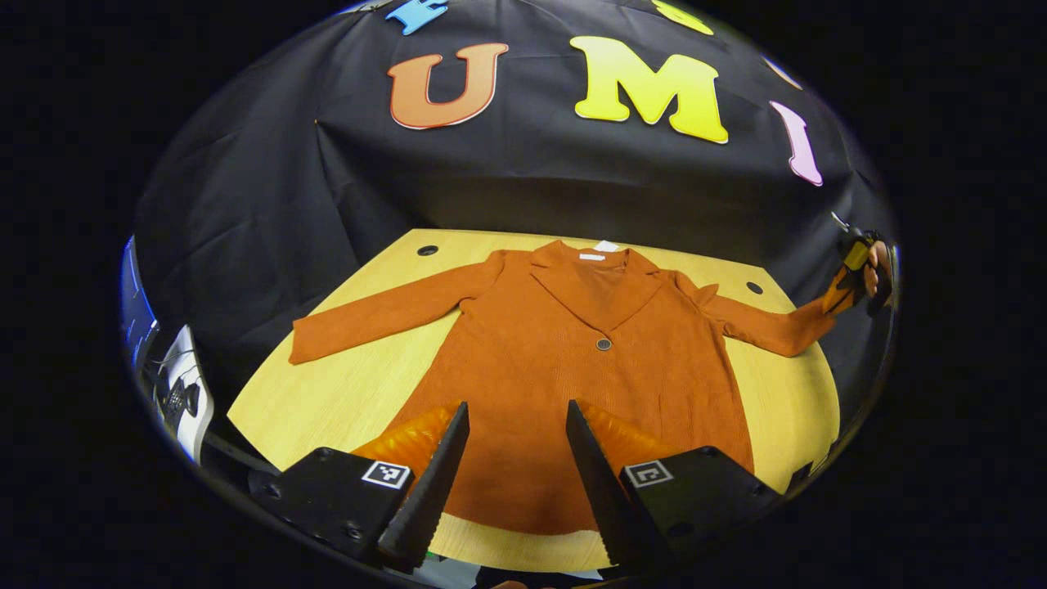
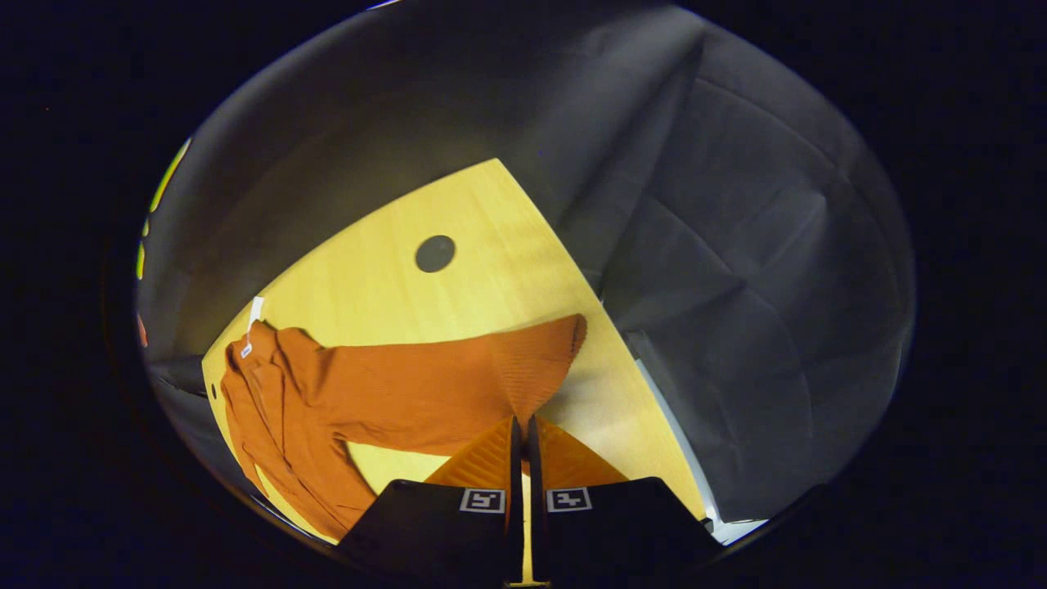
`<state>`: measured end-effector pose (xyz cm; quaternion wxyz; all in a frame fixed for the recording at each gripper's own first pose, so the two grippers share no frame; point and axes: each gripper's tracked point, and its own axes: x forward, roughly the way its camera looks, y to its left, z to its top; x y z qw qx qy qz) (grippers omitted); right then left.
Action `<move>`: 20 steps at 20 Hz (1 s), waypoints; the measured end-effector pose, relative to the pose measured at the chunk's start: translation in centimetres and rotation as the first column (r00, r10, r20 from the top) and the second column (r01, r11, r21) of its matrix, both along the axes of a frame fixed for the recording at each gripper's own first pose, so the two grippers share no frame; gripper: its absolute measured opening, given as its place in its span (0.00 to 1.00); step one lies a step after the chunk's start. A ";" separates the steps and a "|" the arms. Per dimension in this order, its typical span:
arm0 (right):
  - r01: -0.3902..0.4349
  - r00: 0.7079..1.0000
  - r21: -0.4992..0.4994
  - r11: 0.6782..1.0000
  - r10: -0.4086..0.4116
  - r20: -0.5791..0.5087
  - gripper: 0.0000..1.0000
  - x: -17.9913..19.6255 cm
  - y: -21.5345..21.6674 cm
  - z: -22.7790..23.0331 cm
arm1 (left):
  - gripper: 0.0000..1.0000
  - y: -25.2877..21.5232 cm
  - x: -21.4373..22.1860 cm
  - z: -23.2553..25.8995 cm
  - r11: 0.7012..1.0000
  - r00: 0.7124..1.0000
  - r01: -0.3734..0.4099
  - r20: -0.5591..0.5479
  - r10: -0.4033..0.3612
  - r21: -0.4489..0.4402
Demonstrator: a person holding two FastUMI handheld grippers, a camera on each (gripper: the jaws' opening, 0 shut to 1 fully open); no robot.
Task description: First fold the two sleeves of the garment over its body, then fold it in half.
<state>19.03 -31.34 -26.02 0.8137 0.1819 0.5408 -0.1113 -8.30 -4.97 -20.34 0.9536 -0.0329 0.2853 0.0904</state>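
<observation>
An orange button-front garment (image 1: pixel 572 360) lies flat on the yellow table (image 1: pixel 343 393), collar far and hem near me. Its left sleeve (image 1: pixel 384 315) stretches out flat toward the table's left edge. My left gripper (image 1: pixel 515 409) is open, hovering over the hem with nothing between its fingers. In the same view, the right sleeve (image 1: pixel 761 323) runs to the table's right edge, where a hand holds my right gripper (image 1: pixel 851 266) at the cuff. In the right gripper view, my right gripper (image 2: pixel 521 421) is shut on the cuff's corner of that sleeve (image 2: pixel 433 388), and the garment's body (image 2: pixel 262 425) lies bunched at left.
Round cable holes (image 1: pixel 428 250) (image 1: pixel 753 288) (image 2: pixel 434 254) sit in the tabletop near the far corners. The table's right edge (image 2: pixel 622 343) drops off close beside the cuff. Some white and dark gear (image 1: pixel 184 393) stands off the table at the left.
</observation>
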 end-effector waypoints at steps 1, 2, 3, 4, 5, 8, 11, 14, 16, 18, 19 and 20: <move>-0.008 1.000 0.000 1.000 0.008 0.005 0.04 0.1 1.1 0.8 | 0.80 0.9 0.0 -0.3 1.000 1.000 0.002 -0.002 -0.002 -0.004; -0.015 1.000 -0.004 1.000 0.015 0.011 0.05 0.2 2.5 1.7 | 0.80 1.5 0.1 -0.6 1.000 1.000 0.006 -0.002 -0.006 -0.012; -0.028 0.999 -0.013 1.000 0.029 0.020 0.06 0.3 3.9 2.6 | 0.80 2.2 0.0 -0.6 1.000 1.000 0.003 0.002 -0.003 -0.012; -0.042 0.999 -0.018 0.999 0.042 0.031 0.04 0.7 5.3 3.5 | 0.80 3.3 0.0 -0.6 1.000 1.000 -0.008 0.013 0.008 -0.008; -0.053 0.998 -0.023 0.998 0.054 0.043 0.04 1.0 6.8 4.5 | 0.81 4.4 -0.1 -0.8 1.000 1.000 -0.021 0.019 0.021 -0.012; -0.104 0.992 -0.021 0.994 0.106 0.070 0.04 2.1 12.3 6.9 | 0.82 6.5 -0.8 -1.7 0.997 0.999 -0.043 0.010 0.044 -0.069; -0.178 0.979 -0.017 0.984 0.179 0.097 0.04 3.3 19.0 9.1 | 0.84 9.1 -1.6 -1.8 0.996 0.998 -0.053 0.012 0.054 -0.065; -0.294 0.949 -0.020 0.956 0.294 0.116 0.04 4.1 27.3 10.0 | 0.86 11.1 -2.0 -2.1 0.997 0.999 -0.049 0.018 0.050 -0.068; -0.360 0.925 -0.017 0.933 0.359 0.121 0.04 4.2 33.0 10.4 | 0.86 13.0 -2.5 -2.4 0.996 0.998 -0.064 0.014 0.065 -0.065; -0.424 0.899 -0.021 0.905 0.424 0.111 0.04 4.1 38.3 9.8 | 0.87 14.8 -2.7 -2.1 0.996 0.996 -0.074 0.039 0.076 -0.054; -0.457 0.884 -0.020 0.889 0.457 0.105 0.04 3.9 41.1 9.3 | 0.87 15.6 -2.9 -2.0 0.997 0.996 -0.072 0.044 0.074 -0.041; -0.488 0.868 -0.018 0.873 0.487 0.098 0.04 3.7 44.0 8.9 | 0.88 16.3 -3.0 -2.1 0.998 0.997 -0.066 0.042 0.067 -0.022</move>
